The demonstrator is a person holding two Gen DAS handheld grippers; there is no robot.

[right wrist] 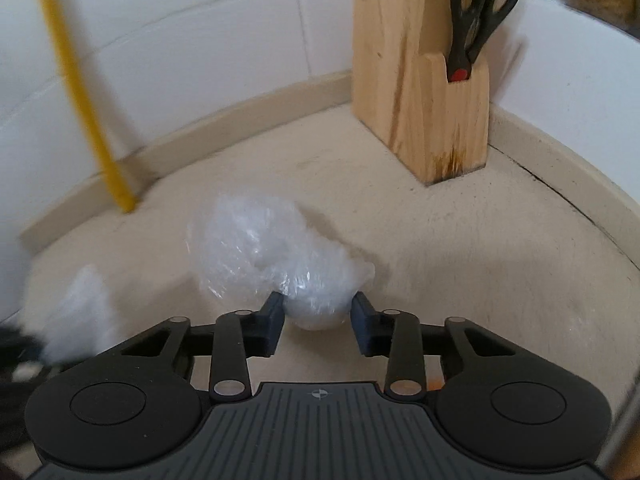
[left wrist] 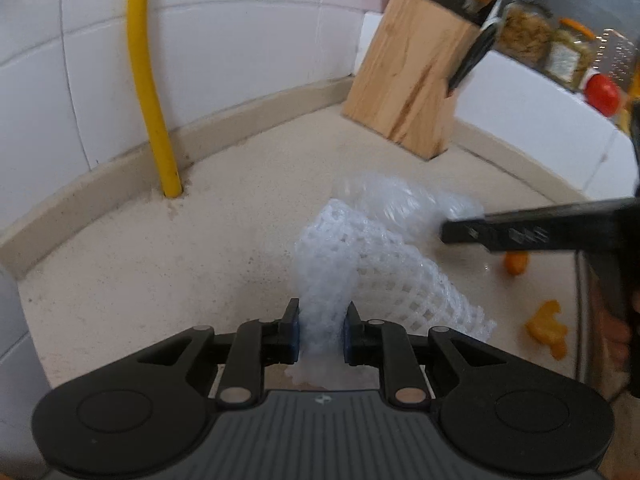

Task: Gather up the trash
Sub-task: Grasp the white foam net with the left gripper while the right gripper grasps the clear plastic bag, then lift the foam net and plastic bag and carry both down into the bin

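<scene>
Left gripper [left wrist: 321, 330] is clamped on the white foam net [left wrist: 356, 276], both pads pinching a bunched neck of it while the rest of the mesh fans out ahead and to the right, draping down onto the beige counter [left wrist: 160, 248]. Right gripper [right wrist: 318, 312] has the crumpled clear wrap [right wrist: 272, 248] between its jaws, the pads tight against the rounded near end of the wad, the bulk of it billowing forward and left over the counter. From the left wrist view the right gripper's finger comes in from the right edge, its tip at the wrap, which sits just behind the net. Two orange peel scraps [left wrist: 548, 328] lie on the counter to the right, apart from both pieces. Knife block [right wrist: 420, 80] with scissors [right wrist: 480, 12] stands in the corner, yellow pipe [left wrist: 150, 80] runs down the tiled wall
</scene>
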